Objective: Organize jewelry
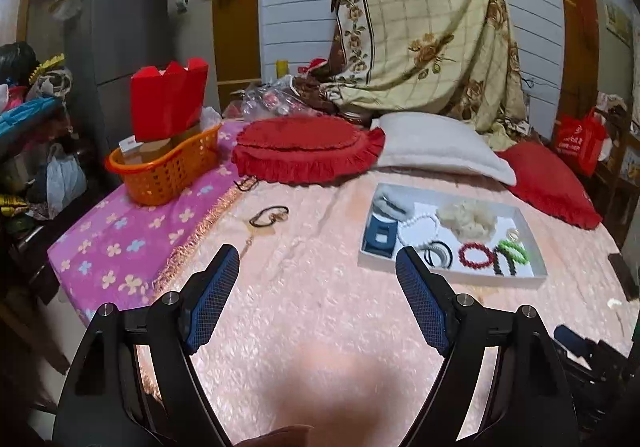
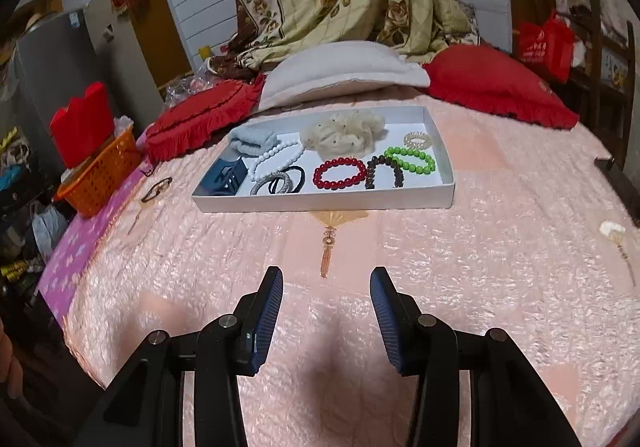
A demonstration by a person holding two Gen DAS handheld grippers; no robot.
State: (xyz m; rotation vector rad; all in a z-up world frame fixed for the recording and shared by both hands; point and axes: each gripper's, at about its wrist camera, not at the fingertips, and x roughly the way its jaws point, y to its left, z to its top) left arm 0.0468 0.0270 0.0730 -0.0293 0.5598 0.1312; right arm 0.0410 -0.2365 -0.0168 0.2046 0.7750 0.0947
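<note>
Tray (image 2: 328, 203) nearly full, both tools empty and open, so I'd send left tool (image 1: 317, 261) far-left to pinch the stray hair tie (image 1: 269, 216) off the bed.

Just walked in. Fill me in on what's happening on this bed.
A person with a handheld gripper in each hand is sorting jewelry into a white tray on the pink bedspread. The tray already holds red, green and white bead bracelets, hair ties and a scrunchie. The left gripper and right gripper are both open, holding nothing. A dark hair tie lies outside the tray, near the orange basket.
</note>
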